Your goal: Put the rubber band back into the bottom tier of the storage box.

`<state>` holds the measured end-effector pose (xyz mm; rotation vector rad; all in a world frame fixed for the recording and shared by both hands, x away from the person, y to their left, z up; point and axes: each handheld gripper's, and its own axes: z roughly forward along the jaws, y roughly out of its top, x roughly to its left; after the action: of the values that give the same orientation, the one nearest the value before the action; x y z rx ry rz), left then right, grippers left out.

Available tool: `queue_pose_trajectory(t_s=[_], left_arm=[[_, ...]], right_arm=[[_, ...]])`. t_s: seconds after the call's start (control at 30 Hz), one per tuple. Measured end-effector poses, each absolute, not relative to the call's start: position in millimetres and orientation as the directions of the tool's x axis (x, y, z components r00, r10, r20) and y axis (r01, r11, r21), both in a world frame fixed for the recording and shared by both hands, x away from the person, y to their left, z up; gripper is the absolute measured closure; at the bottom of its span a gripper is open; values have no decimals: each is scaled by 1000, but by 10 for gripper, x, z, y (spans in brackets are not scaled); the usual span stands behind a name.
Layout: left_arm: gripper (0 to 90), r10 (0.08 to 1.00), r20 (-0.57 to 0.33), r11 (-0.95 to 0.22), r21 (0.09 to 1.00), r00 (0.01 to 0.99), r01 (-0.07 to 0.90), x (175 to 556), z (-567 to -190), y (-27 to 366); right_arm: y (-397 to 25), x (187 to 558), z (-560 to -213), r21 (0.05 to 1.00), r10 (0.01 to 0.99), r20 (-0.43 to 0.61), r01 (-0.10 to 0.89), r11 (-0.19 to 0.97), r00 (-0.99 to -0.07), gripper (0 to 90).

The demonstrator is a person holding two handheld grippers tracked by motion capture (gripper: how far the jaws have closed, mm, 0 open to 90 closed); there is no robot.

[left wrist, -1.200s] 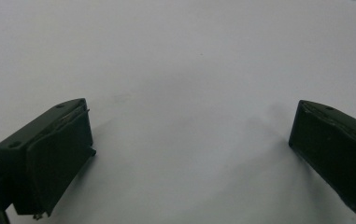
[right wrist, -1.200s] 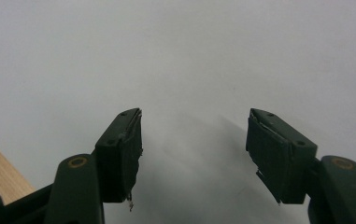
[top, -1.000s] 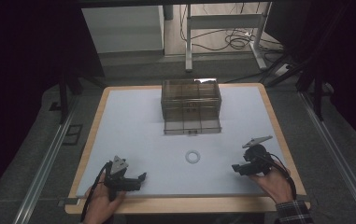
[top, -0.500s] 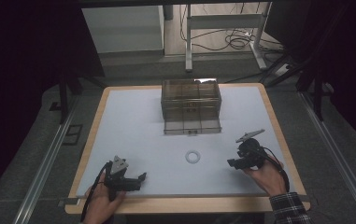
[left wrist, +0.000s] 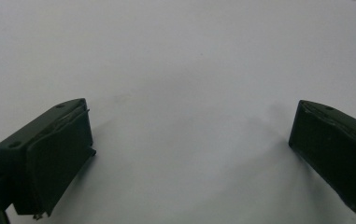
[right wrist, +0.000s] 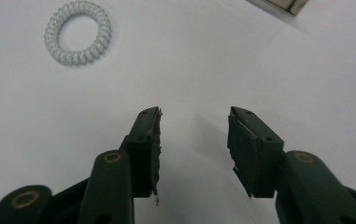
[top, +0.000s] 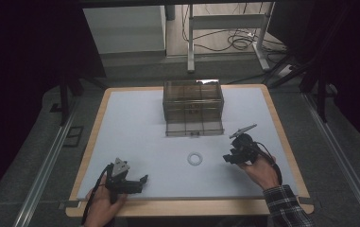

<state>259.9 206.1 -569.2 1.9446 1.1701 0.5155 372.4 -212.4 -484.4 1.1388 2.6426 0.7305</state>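
Observation:
A clear spiral hair tie [top: 195, 158] lies flat on the white table top [top: 135, 123], near the front middle. It appears again at the upper left of the right gripper view, hair tie [right wrist: 78, 32]. My right gripper [top: 226, 158] is held just right of it, jaws open and pointing toward it, nothing between them; right gripper [right wrist: 194, 115] shows a clear gap. My left gripper [top: 143, 179] rests low at the front left, jaws wide apart; left gripper [left wrist: 189, 126] has only bare table between them.
A smoky transparent box with compartments [top: 192, 107] stands at the back middle of the table, its front flap lowered onto the surface. A corner of it shows at the top right of the right gripper view, box [right wrist: 283, 4]. Wooden table edge [top: 281, 127] frames the top.
My right gripper has moved left and forward toward the hair tie. The left gripper has stayed in place.

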Motion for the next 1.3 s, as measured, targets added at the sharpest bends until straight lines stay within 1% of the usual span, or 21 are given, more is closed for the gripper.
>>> queue_pose_trajectory(t_s=[0.37,0.47,0.67,0.93,1.3], left_arm=[[0,869,-53,-260,795,491,547,2599,-5692,2062],[0,869,-53,-260,795,491,547,2599,-5692,2062],[0,869,-54,-260,796,491,547,2599,-5692,2061],[0,870,-54,-259,796,491,547,2599,-5692,2061],[0,870,-54,-259,796,491,548,2599,-5692,2061]], right_arm=[[-1897,3877,-4868,476,690,43,622,622,-723,611],[-1784,3933,-4871,464,674,48,614,638,-737,652],[-1619,3985,-4877,444,643,43,592,673,-764,696],[-1448,4037,-4872,425,614,50,573,700,-787,720],[-1161,4093,-4885,405,575,52,544,735,-816,714]])
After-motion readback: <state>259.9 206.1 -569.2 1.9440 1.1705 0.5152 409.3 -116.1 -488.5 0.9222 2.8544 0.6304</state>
